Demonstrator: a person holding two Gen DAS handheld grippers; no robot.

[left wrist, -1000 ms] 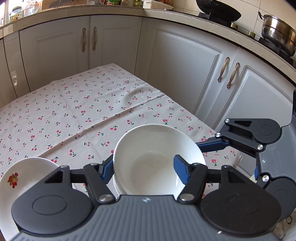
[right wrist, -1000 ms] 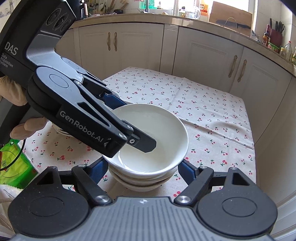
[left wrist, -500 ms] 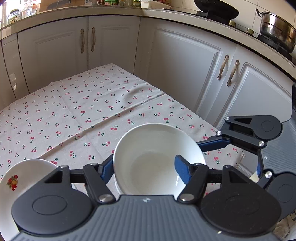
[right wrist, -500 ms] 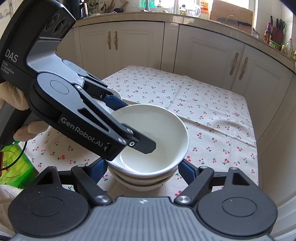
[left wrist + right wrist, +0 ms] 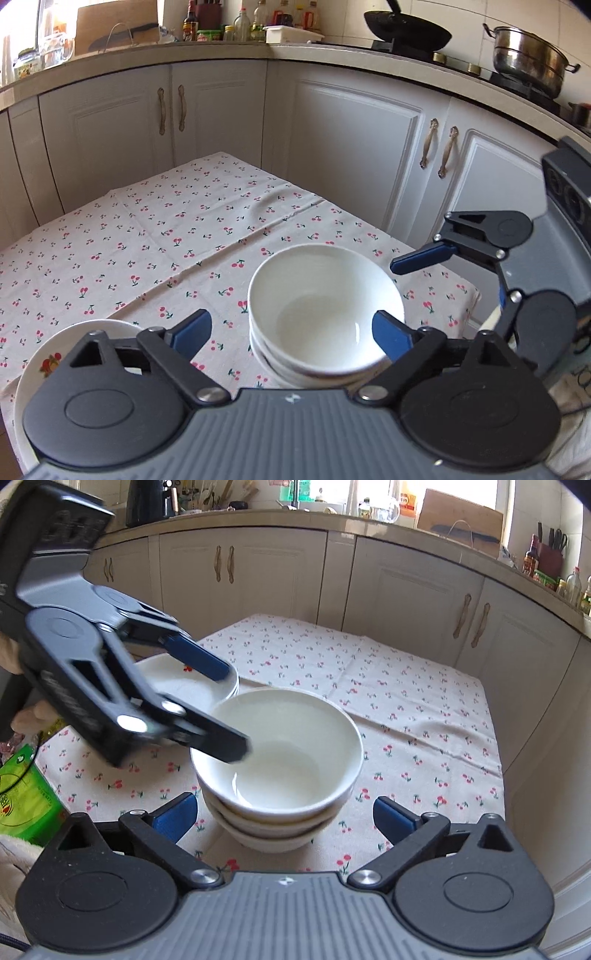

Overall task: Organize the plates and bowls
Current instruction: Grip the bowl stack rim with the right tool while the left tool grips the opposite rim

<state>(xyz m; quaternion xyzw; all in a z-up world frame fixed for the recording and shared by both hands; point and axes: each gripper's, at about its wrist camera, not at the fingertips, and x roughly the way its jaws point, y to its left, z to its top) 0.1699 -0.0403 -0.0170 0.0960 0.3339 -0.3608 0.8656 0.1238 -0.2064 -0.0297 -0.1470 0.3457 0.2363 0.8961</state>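
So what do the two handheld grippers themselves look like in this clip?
Both match: the left gripper and right gripper have a ribbed grey body, black linkage arms with round black pivot housings, silver bolts and blue finger pads. Blurred white lettering runs along the left one's arm in the right wrist view.

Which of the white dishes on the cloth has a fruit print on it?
The plate at the table's near left corner in the left wrist view: a red and orange fruit motif marks its rim. The stacked bowls beside it are plain white.
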